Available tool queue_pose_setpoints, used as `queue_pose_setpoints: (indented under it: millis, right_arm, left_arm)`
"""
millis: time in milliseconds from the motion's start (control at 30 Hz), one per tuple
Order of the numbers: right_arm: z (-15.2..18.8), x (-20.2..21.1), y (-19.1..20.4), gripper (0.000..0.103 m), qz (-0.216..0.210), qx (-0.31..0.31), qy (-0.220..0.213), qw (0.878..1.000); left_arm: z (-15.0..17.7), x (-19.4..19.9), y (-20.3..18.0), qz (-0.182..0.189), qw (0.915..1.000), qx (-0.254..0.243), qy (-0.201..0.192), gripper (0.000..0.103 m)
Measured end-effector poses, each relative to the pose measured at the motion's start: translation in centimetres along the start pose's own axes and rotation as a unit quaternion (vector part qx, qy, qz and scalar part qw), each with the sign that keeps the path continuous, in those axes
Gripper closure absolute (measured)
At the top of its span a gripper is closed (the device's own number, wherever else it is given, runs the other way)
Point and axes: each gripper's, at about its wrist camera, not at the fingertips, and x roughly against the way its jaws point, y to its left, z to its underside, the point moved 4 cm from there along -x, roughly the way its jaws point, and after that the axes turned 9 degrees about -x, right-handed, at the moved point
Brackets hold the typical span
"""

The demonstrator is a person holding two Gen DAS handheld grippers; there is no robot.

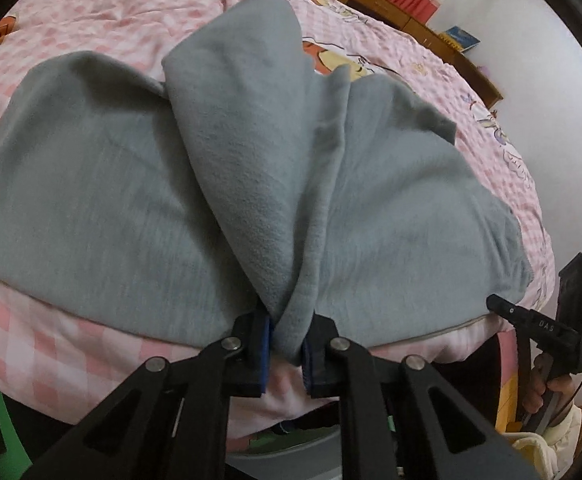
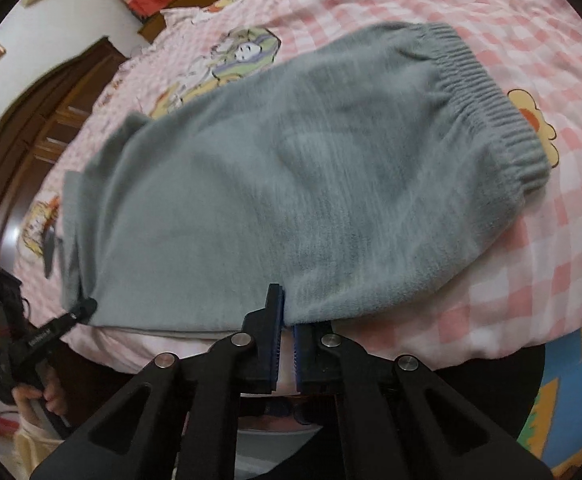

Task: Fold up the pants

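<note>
Grey fleece pants [image 1: 91, 184] lie spread across a pink checked quilt [image 1: 91, 12]. In the left wrist view my left gripper [image 1: 289, 328] is shut on a bunched fold of the pants at their near edge, and a ridge of cloth rises from the pads. My right gripper [image 1: 495, 302] shows at the right, at the same near edge. In the right wrist view the pants [image 2: 291, 184] run to a ribbed waistband [image 2: 487, 100] at the upper right. There my right gripper [image 2: 289, 316] is shut on their near hem, and the left gripper [image 2: 87, 306] touches the hem at the far left.
The bed's front edge runs just under both grippers. A wooden headboard with drawers [image 1: 371, 0] and a blue book [image 1: 461, 38] stand behind the bed. A dark wooden door [image 2: 51, 120] is at the left. A hand [image 1: 539, 392] holds the right gripper.
</note>
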Motion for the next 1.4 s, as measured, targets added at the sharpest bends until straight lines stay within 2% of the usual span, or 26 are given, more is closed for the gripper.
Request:
queue_pose_setpoints:
  millis: [33, 167, 233, 400, 500, 600, 733, 800, 867, 967, 1033, 1167, 1300, 1400]
  right_arm:
    - [0.1, 0.2, 0.0, 0.097, 0.0, 0.001, 0.003, 1.0]
    - [0.5, 2.3, -1.0, 0.087, 0.009, 0.004, 0.012, 1.0]
    - [0.4, 4.3, -2.3, 0.081, 0.018, -0.002, -0.004, 1.0]
    - [-1.4, 8.2, -4.8, 0.078, 0.028, -0.032, -0.067, 0.997]
    - [-2.6, 8.4, -5.6, 0.078, 0.004, -0.058, -0.075, 0.995]
    - [-3.8, 7.3, -6.0, 0.078, -0.011, -0.083, -0.071, 0.994]
    - [-4.8, 5.7, -6.6, 0.078, -0.033, -0.122, -0.055, 0.99]
    - [-4.9, 5.7, -6.3, 0.08, -0.037, -0.119, -0.059, 0.99]
    - [-5.0, 6.2, -5.9, 0.099, -0.026, -0.097, -0.076, 0.992]
    - [-5.1, 8.0, -6.2, 0.1, -0.001, -0.093, -0.111, 0.989]
    - [-5.3, 8.4, -6.7, 0.1, 0.008, -0.095, -0.117, 0.989]
    - [-4.7, 6.1, -7.5, 0.1, 0.028, -0.089, -0.079, 0.993]
    - [-3.9, 4.5, -8.0, 0.1, 0.048, -0.083, -0.067, 0.993]
    - [-3.9, 5.5, -7.7, 0.09, 0.064, -0.079, -0.072, 0.992]
  left_arm:
    - [0.0, 0.1, -0.1, -0.003, 1.0, -0.004, 0.0, 0.088]
    - [-0.1, 1.6, -0.5, -0.027, 0.9993, -0.027, -0.001, 0.077]
    - [0.0, 2.8, -0.7, -0.03, 0.9989, -0.035, -0.012, 0.073]
    - [-0.8, 5.4, -2.4, -0.028, 0.9972, -0.057, -0.04, 0.07]
    - [-1.7, 5.7, -4.4, -0.003, 0.9962, -0.072, -0.049, 0.064]
    - [-2.3, 4.8, -5.8, 0.012, 0.9957, -0.083, -0.041, 0.064]
    - [-2.8, 1.8, -7.7, 0.039, 0.9953, -0.088, -0.012, 0.064]
    - [-2.7, 0.3, -8.5, 0.041, 0.9948, -0.093, 0.003, 0.064]
    - [-2.5, -0.8, -9.0, 0.042, 0.9942, -0.098, 0.012, 0.064]
    - [-1.8, -2.1, -9.1, 0.043, 0.9938, -0.098, 0.031, 0.064]
    - [-1.3, -2.7, -9.1, 0.044, 0.9935, -0.097, 0.04, 0.064]
    - [-0.9, -3.1, -8.8, 0.041, 0.9935, -0.097, 0.043, 0.064]
    - [-0.6, -3.0, -8.5, 0.044, 0.9935, -0.095, 0.043, 0.064]
    - [-0.6, -2.0, -8.2, 0.041, 0.9938, -0.095, 0.041, 0.064]
